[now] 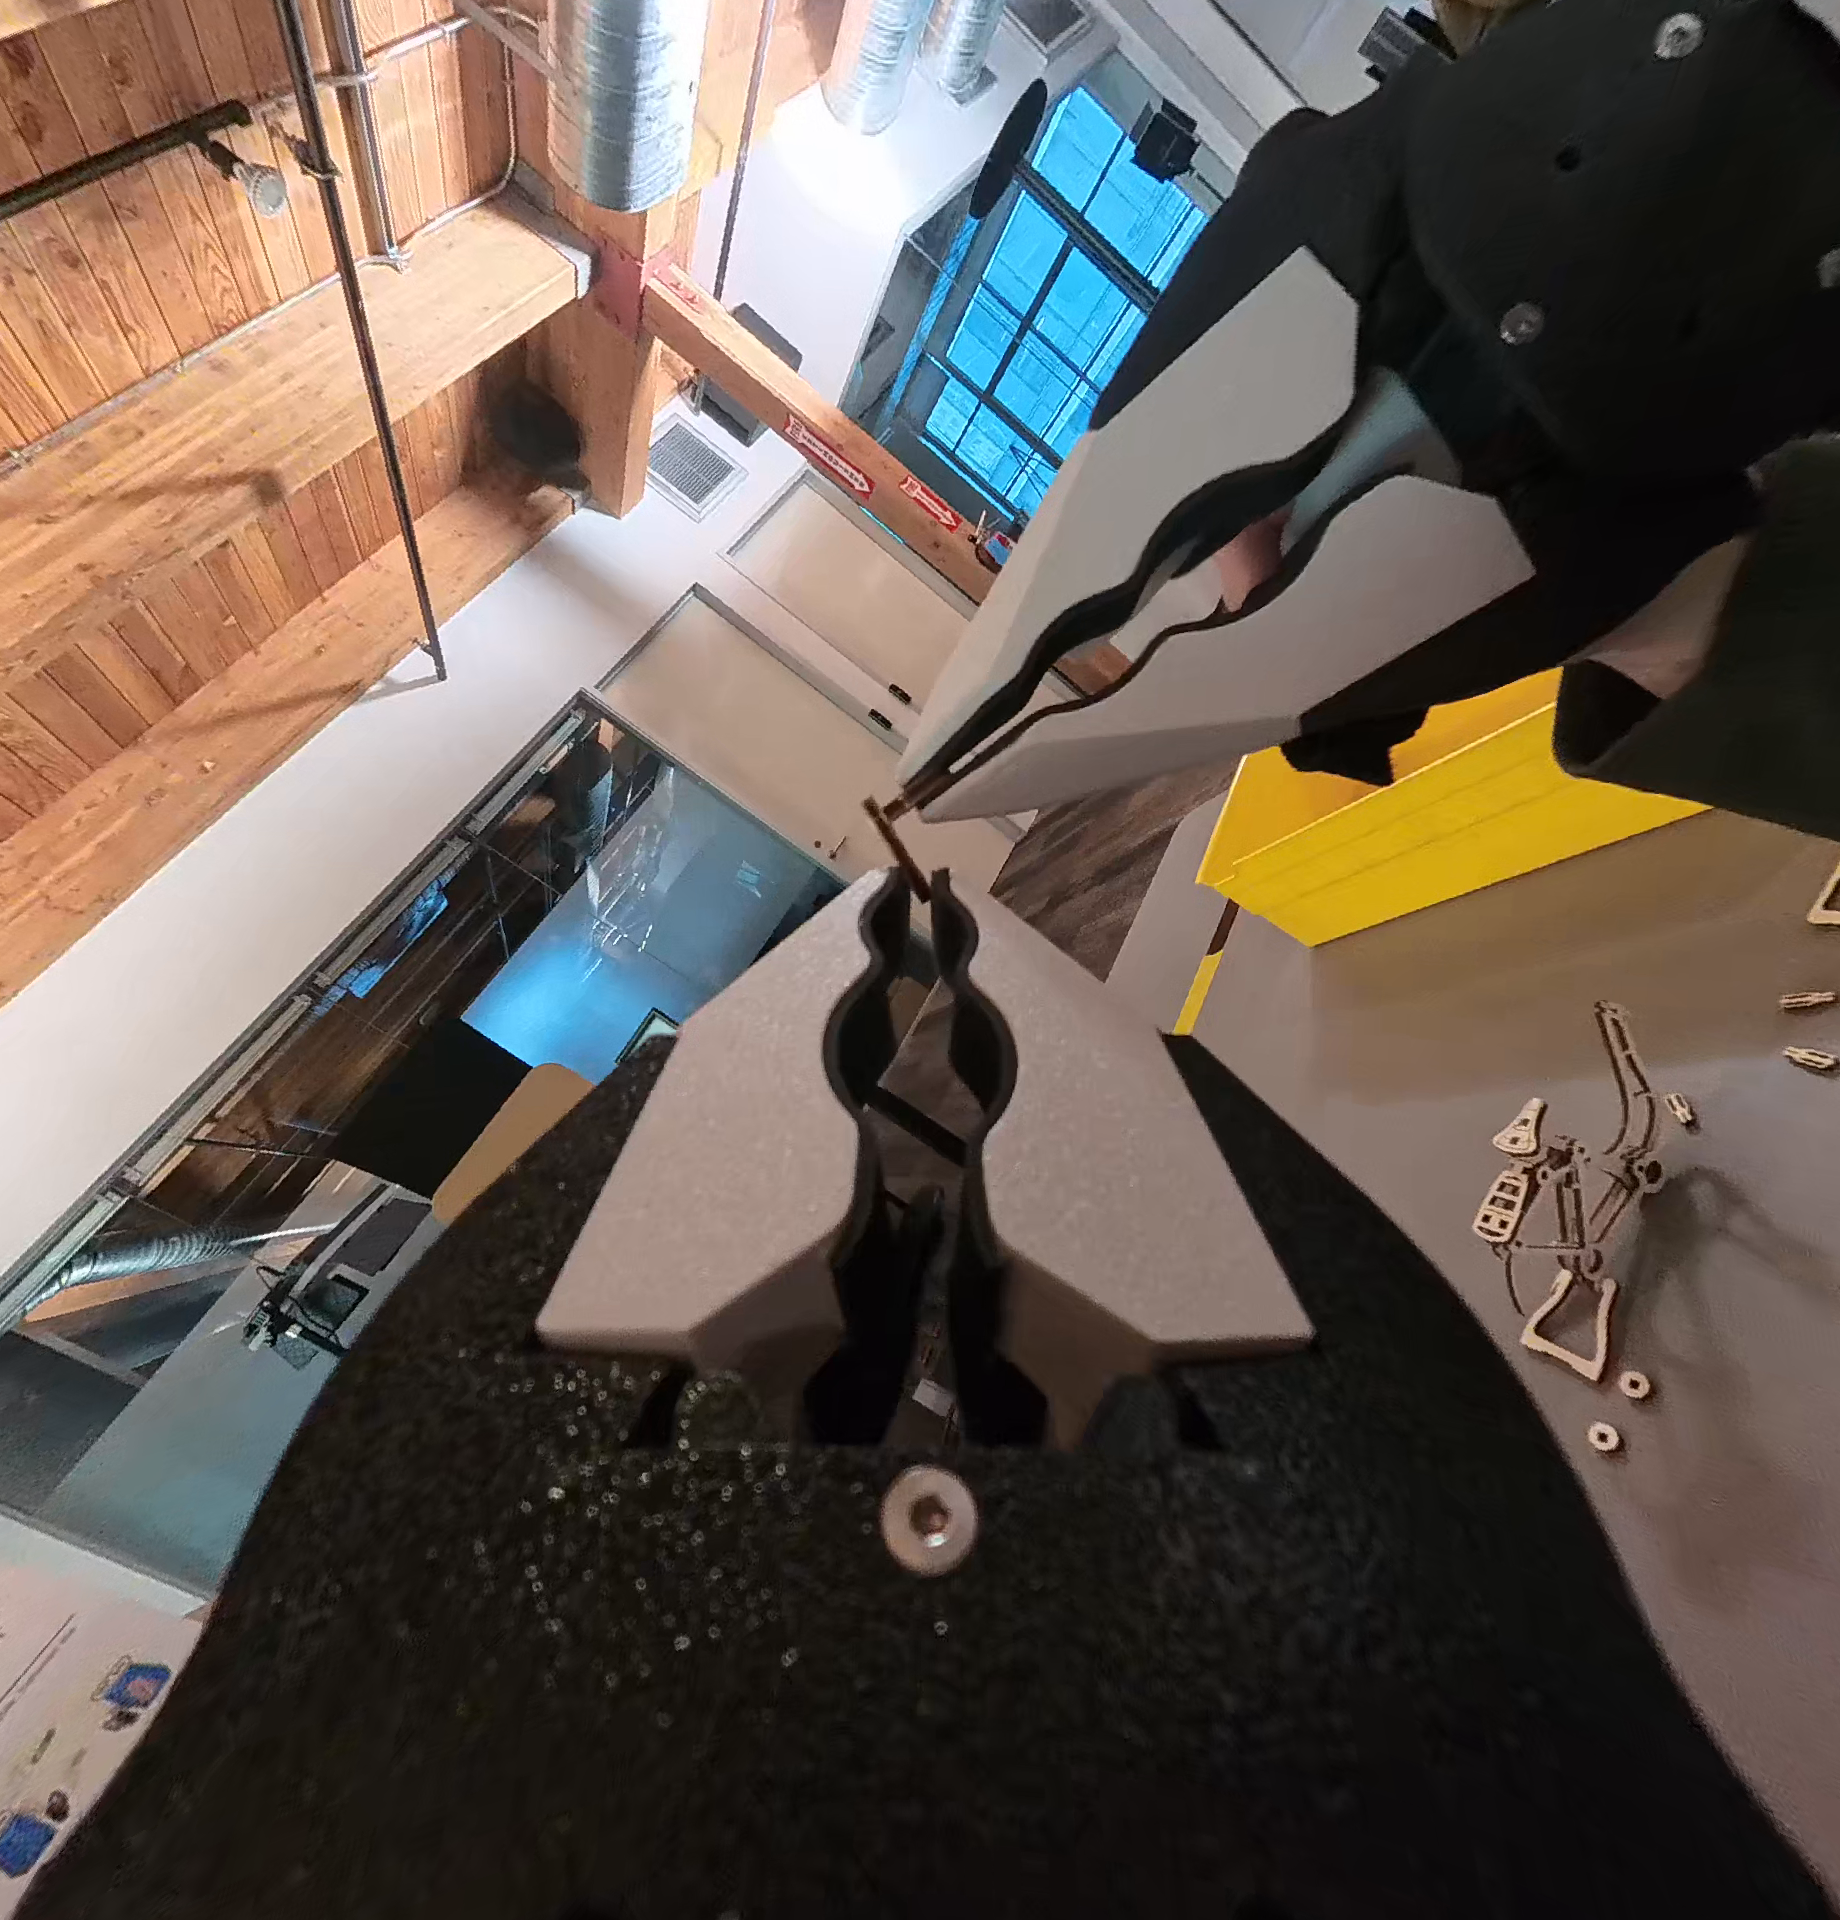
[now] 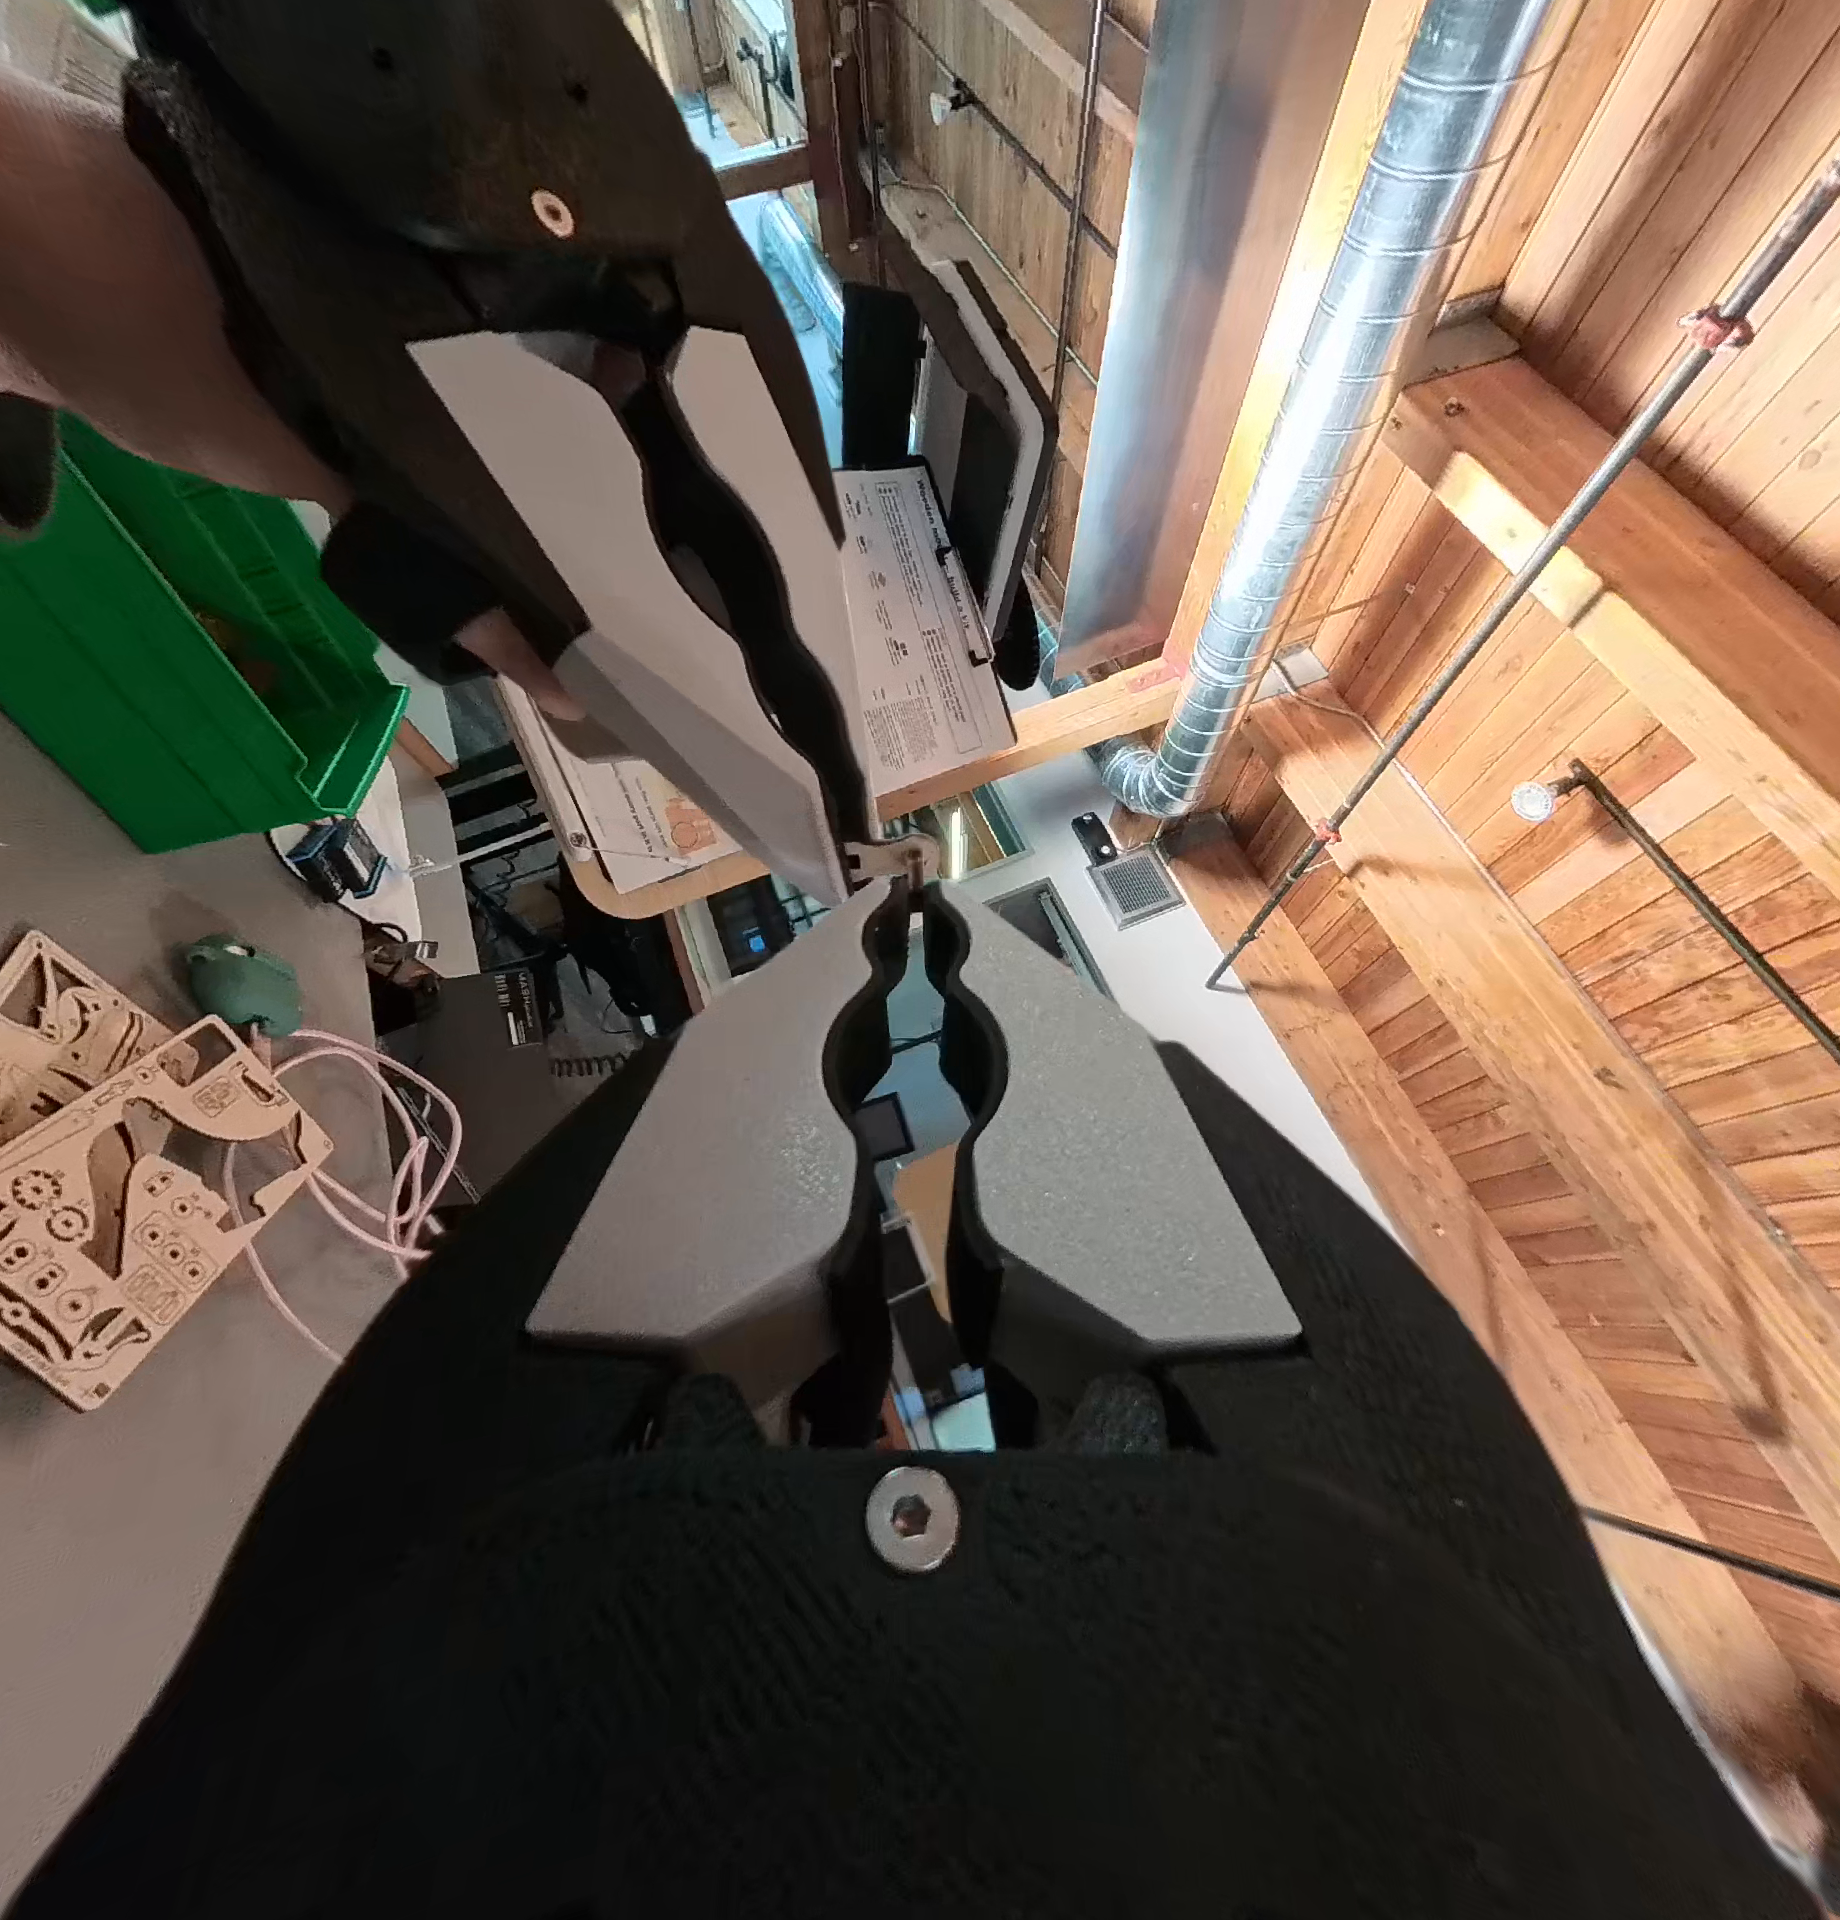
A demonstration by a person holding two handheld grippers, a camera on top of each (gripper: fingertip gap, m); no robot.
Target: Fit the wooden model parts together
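Observation:
My left gripper (image 1: pixel 918 883) is shut on a small flat wooden piece (image 1: pixel 900 844), held up in the air and seen edge-on. In the right wrist view the same piece (image 2: pixel 888 854) shows as a short link with a round end. My right gripper (image 2: pixel 908 891) is shut on a tiny wooden pin (image 2: pixel 911 871) and meets the link's round end tip to tip. The right gripper also shows in the left wrist view (image 1: pixel 914 795), and the left gripper in the right wrist view (image 2: pixel 851 854). A partly built wooden model (image 1: pixel 1560 1195) lies on the grey table.
Small loose parts (image 1: pixel 1809 1003) and wooden washers (image 1: pixel 1633 1385) lie near the model. A yellow bin (image 1: pixel 1415 810) stands behind them. A green bin (image 2: pixel 168 644), punched wooden sheets (image 2: pixel 95 1174), a teal object with a pink cable (image 2: pixel 246 982) and a clipboard with an instruction sheet (image 2: pixel 916 623) are on the other side. The partly built wooden model (image 1: pixel 1560 1195) is about 30 centimetres from both grippers' fingertips.

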